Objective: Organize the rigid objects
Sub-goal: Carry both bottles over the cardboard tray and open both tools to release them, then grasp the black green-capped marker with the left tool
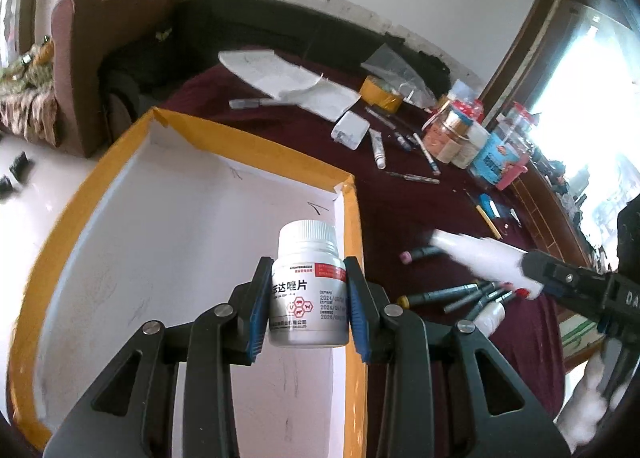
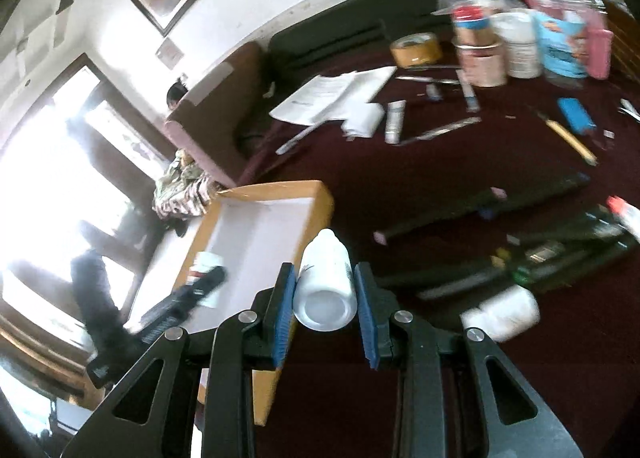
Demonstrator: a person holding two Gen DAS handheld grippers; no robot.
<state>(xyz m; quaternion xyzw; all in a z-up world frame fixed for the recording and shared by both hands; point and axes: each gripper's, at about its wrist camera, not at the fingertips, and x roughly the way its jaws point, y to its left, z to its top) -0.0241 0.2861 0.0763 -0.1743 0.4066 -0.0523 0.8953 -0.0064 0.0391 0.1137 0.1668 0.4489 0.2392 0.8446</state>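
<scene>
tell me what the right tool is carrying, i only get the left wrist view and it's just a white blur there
Observer: A white bottle, pressed between the two blue pads of the right tool.
Operator: which way is it lying
Observer: Its round base faces the camera and its cap points away, toward the box.
Operator: check my pill bottle from that side, is it over the box
Observer: Yes. In the right wrist view the left tool holds the pill bottle over the box's white floor, inside the rims.
</scene>
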